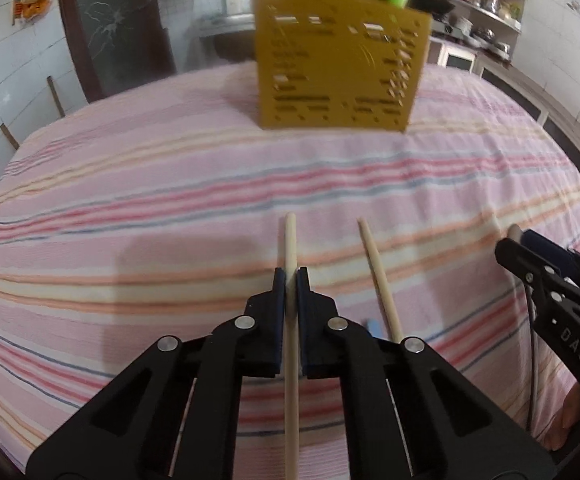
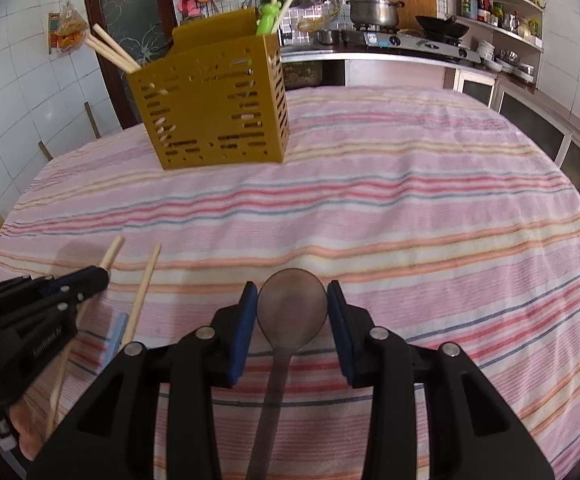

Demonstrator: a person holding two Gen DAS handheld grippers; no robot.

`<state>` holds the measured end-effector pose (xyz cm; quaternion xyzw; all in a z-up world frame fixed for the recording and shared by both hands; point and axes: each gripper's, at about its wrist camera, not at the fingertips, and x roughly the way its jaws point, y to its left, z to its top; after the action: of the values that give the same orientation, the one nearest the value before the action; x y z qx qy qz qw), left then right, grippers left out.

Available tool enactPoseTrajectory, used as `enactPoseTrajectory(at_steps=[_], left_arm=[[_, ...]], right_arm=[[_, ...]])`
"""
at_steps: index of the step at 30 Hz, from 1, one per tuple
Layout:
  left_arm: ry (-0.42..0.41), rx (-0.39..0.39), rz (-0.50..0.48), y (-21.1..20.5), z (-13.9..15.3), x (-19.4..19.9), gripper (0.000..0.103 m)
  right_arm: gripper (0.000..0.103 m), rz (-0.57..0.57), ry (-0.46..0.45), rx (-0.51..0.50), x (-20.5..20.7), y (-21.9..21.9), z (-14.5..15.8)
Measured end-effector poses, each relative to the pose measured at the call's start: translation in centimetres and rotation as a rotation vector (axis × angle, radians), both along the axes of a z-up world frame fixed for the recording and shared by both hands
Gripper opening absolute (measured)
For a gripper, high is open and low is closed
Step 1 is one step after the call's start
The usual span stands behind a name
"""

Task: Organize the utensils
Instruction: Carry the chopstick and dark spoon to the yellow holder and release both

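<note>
A mustard-yellow slotted utensil caddy (image 1: 340,68) stands at the far side of the striped tablecloth; it also shows in the right wrist view (image 2: 215,100), with chopsticks (image 2: 111,50) and a green utensil (image 2: 267,18) in it. My left gripper (image 1: 290,280) is shut on a wooden chopstick (image 1: 290,240). A second chopstick (image 1: 378,276) lies on the cloth to its right. My right gripper (image 2: 292,300) has its pads against both sides of the bowl of a dark spoon (image 2: 292,304). The right gripper also shows in the left view (image 1: 518,248), and the left gripper in the right view (image 2: 89,276).
The table has a pink striped cloth (image 2: 410,208). A small light-blue object (image 2: 115,334) lies beside the loose chopstick (image 2: 141,296). Behind the table are a kitchen counter with a stove and pot (image 2: 374,12), shelves (image 2: 502,20) at right and a dark door (image 2: 129,12) at left.
</note>
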<state>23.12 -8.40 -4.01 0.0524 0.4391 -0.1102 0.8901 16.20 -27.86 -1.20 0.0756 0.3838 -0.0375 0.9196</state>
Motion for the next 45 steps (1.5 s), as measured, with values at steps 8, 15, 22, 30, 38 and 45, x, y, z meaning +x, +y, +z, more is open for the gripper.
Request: enactPoseTrajectory(at_steps=[8,15,22,30,38,45], left_arm=[[-0.182,-0.110,0.020,2.2,5.7,-0.5,0.005],[-0.313,-0.175,0.016,3.3,9.5,-1.3,0.005],[-0.364,-0.195,0.021,3.7,10.8,-1.2,0.005],[-0.418,-0.202,0.030,3.4,13.2,0.2,0.005],[-0.582,-0.208,0.010,1.5,20.9,3.0,0.005],[-0.699,-0.236,0.008,-0.5,25.2,8.3,0.005]], right_arm=[[0.036,-0.013,-0.115,-0.024,0.3,0.5,3.9],[0.036,-0.018,-0.225,-0.050,0.5,1.0,6.9],[0.036,-0.021,-0.319,-0.085,0.3,1.2,9.1],[0.036,-0.031,-0.384,-0.097,1.9,-0.2,10.9],[0.036,-0.045,-0.498,-0.096,6.1,-2.0,16.4],[0.036,-0.064,-0.594,-0.114,11.5,-2.4,20.1]])
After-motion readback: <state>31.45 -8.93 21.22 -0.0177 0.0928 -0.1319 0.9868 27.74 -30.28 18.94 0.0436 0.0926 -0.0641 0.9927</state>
